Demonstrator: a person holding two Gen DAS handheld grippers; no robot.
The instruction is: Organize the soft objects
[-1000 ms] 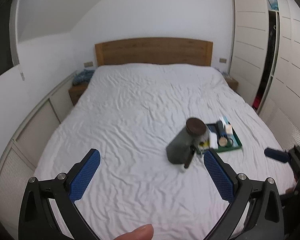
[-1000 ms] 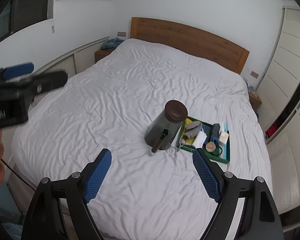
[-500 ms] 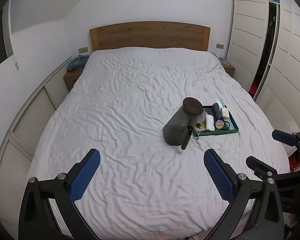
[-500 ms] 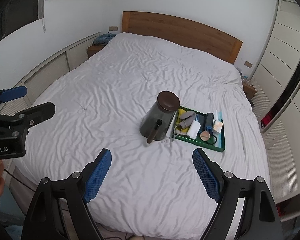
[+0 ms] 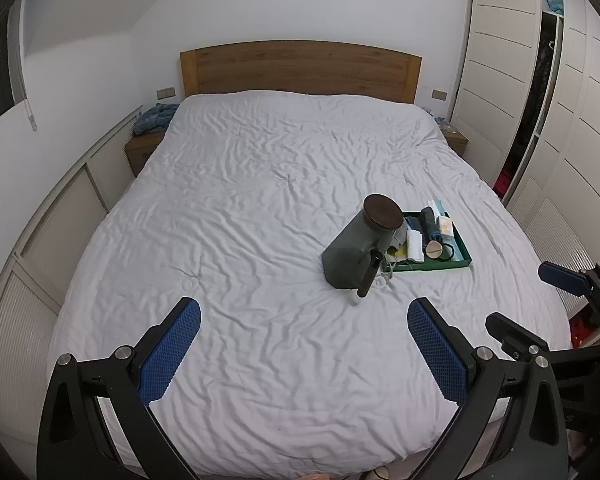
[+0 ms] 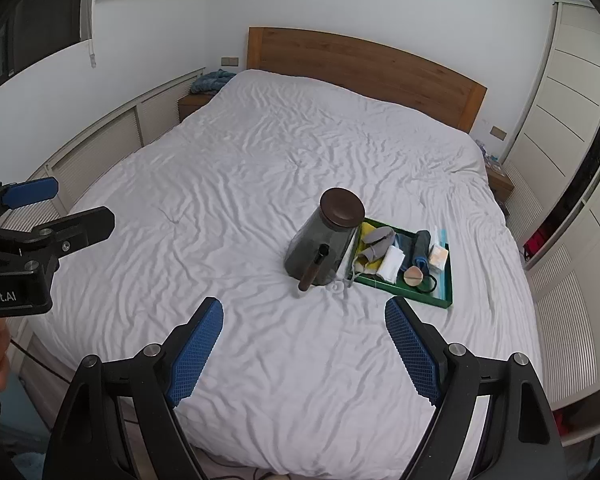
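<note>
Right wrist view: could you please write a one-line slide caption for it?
Open right tongs hover over a white bed, facing a dark lidded jar beside a green tray of small soft items.

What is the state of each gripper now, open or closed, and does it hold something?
Left gripper: jaws wide open, holding nothing, above the bed.
Right gripper: jaws wide open, holding nothing, above the bed.

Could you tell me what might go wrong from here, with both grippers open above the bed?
The dark grey glass jar with a brown lid stands tilted on the soft, wrinkled white duvet, right against the green tray; a nudge while reaching could topple it. The small soft items are packed close in the tray, so the open right gripper or left gripper may snag a neighbour.
</note>
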